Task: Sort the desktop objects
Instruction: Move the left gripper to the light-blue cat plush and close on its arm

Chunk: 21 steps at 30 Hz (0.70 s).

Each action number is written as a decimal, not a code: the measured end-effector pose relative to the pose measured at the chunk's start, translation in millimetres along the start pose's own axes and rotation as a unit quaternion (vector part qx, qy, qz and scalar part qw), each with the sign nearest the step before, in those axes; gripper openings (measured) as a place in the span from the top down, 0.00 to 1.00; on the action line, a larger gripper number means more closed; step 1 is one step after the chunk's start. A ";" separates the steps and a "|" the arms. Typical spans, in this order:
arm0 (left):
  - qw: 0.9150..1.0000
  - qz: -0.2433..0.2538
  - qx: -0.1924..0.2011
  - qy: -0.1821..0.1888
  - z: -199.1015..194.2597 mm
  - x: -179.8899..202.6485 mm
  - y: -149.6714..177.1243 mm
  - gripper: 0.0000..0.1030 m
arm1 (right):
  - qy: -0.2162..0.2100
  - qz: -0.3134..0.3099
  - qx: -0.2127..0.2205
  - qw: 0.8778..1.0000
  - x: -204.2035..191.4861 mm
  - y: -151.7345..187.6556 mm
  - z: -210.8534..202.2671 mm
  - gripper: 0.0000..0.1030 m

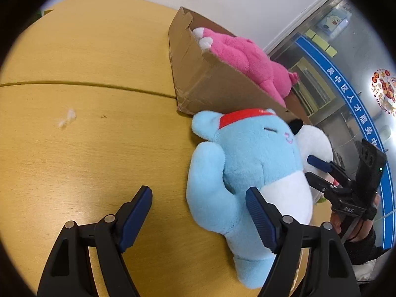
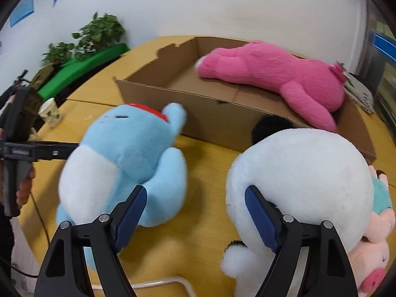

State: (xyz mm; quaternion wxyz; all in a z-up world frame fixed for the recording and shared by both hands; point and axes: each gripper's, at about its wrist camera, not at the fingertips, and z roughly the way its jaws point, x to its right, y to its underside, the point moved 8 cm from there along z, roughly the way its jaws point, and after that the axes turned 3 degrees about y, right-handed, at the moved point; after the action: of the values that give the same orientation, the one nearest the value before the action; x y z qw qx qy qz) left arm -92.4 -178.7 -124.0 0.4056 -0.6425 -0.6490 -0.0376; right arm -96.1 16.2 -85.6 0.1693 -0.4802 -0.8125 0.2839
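A light blue plush [image 1: 247, 158] with a red headband lies on the yellow table [image 1: 86, 148], just in front of a cardboard box [image 1: 210, 84]. My left gripper [image 1: 198, 195] is open; its right finger rests over the plush's belly and its left finger hangs over bare table. A pink plush [image 2: 272, 74] lies inside the box [image 2: 222, 121]. A round white plush [image 2: 302, 173] with a black ear sits beside the blue plush [image 2: 123, 153]. My right gripper [image 2: 195, 193] is open between the two, its right finger against the white plush, with only table in the gap.
A pink pig plush [image 2: 371, 259] lies at the right edge. A paper cup [image 2: 49, 111], potted plants [image 2: 99, 32] and a green mat [image 2: 86, 66] are at the far left. A white cable [image 2: 160, 283] crosses the near table. A person's hand [image 2: 23, 188] holds the left gripper.
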 end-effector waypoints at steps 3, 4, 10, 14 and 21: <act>1.000 -0.002 0.003 0.007 -0.8 -0.8 -8.2 0.25 | 0.004 0.023 0.007 1.000 5.9 -5.5 -2.3 0.16; 1.000 -0.002 -0.002 0.005 3.1 -1.8 -9.7 0.25 | -0.002 0.023 0.011 1.000 2.1 -7.5 -3.7 0.16; 1.000 -0.008 -0.028 -0.001 31.0 -5.9 -10.1 0.26 | -0.042 0.035 -0.014 0.998 -28.5 -6.8 30.0 0.16; 0.999 -0.017 -0.047 0.017 33.4 -4.1 -3.9 0.67 | -0.087 0.092 -0.029 0.992 -21.1 -1.1 41.7 0.18; 0.999 -0.014 -0.043 -0.008 23.7 -0.7 7.9 0.69 | -0.128 0.086 -0.023 0.988 -39.2 0.9 26.7 0.45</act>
State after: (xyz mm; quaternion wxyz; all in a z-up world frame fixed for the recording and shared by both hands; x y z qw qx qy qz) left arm -97.1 -164.4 -144.0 0.3720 -0.6501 -0.6593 -0.0660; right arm -91.2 -25.9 -107.1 0.0276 -0.5118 -0.7892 0.3383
